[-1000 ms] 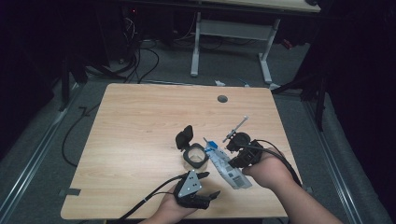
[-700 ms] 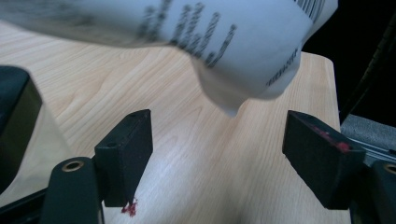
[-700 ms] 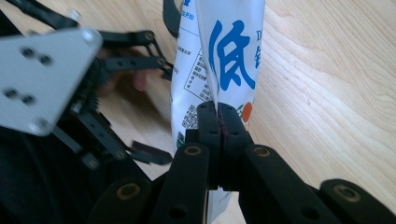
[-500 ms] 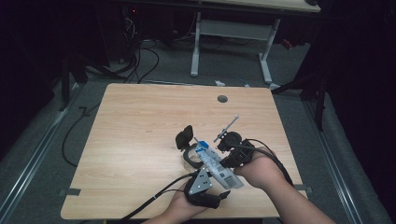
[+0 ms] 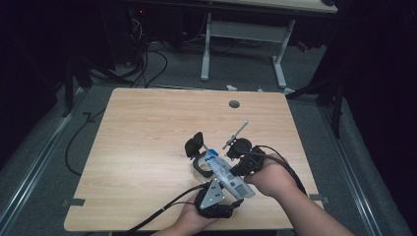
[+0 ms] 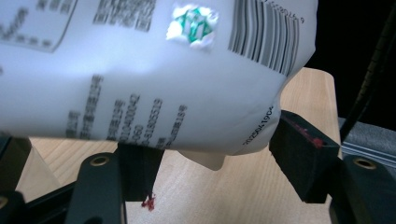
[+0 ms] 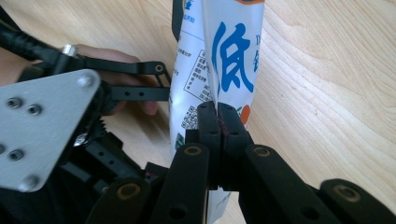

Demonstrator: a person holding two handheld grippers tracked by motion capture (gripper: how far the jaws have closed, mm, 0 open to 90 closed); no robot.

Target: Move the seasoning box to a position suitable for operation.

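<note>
Above the surface [image 5: 147, 128], my right tool [image 7: 218, 116] is clamped on the pouch's [image 5: 227, 173] seam. My left tool [image 6: 205, 154] has just been closing around its bottom, pads not yet pressing; grip remains.

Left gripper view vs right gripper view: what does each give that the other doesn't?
Left gripper view: the pouch back with barcode and green mark, sitting between the wide jaws of the left claw, which have just been closing.
Right gripper view: blue print on the front, right claw shut on the pouch's edge, the other claw's grey plate.
Both: the pouch and the wooden table.
</note>
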